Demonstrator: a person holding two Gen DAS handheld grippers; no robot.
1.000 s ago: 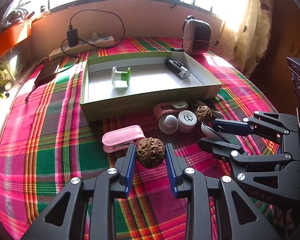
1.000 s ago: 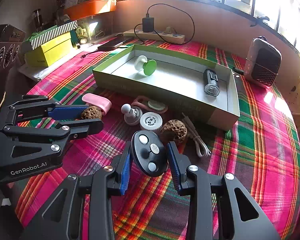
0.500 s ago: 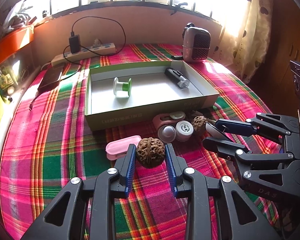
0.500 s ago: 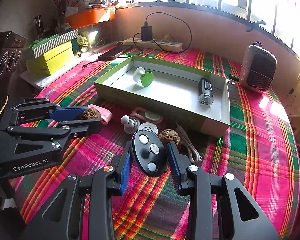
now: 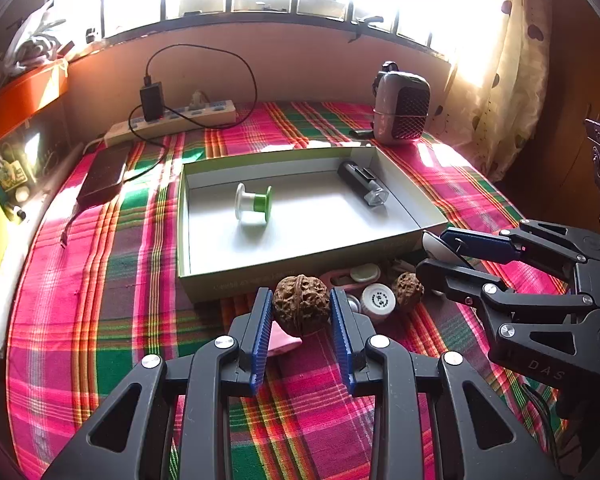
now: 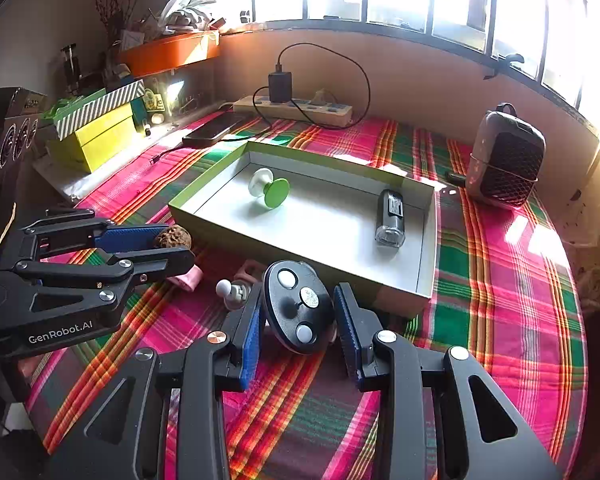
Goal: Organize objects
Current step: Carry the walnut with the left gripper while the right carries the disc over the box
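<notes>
My left gripper (image 5: 301, 312) is shut on a brown walnut (image 5: 300, 310) and holds it above the cloth, just before the near wall of the open green box (image 5: 284, 276). My right gripper (image 6: 298, 312) is shut on a black oval gadget with white buttons (image 6: 296, 306), near the box's front right corner (image 6: 404, 300). The box holds a green-and-white spool (image 5: 253, 201) and a black torch (image 5: 362, 182). A second walnut (image 5: 407, 286), a white round cap (image 5: 377, 300), a pink case (image 5: 280, 338) and a pink-and-white piece (image 5: 356, 274) lie in front of the box.
A plaid cloth (image 5: 100, 300) covers the table. A power strip with charger (image 5: 172, 118) and a dark phone (image 5: 102, 176) lie at the back left, a small heater (image 5: 402, 106) at the back right. Yellow and striped boxes (image 6: 96, 128) stand left. A curtain (image 5: 500, 80) hangs right.
Both grippers have risen and moved forward toward the box, each still holding its object. The loose items in front of the box now lie under and just beyond the fingertips.
</notes>
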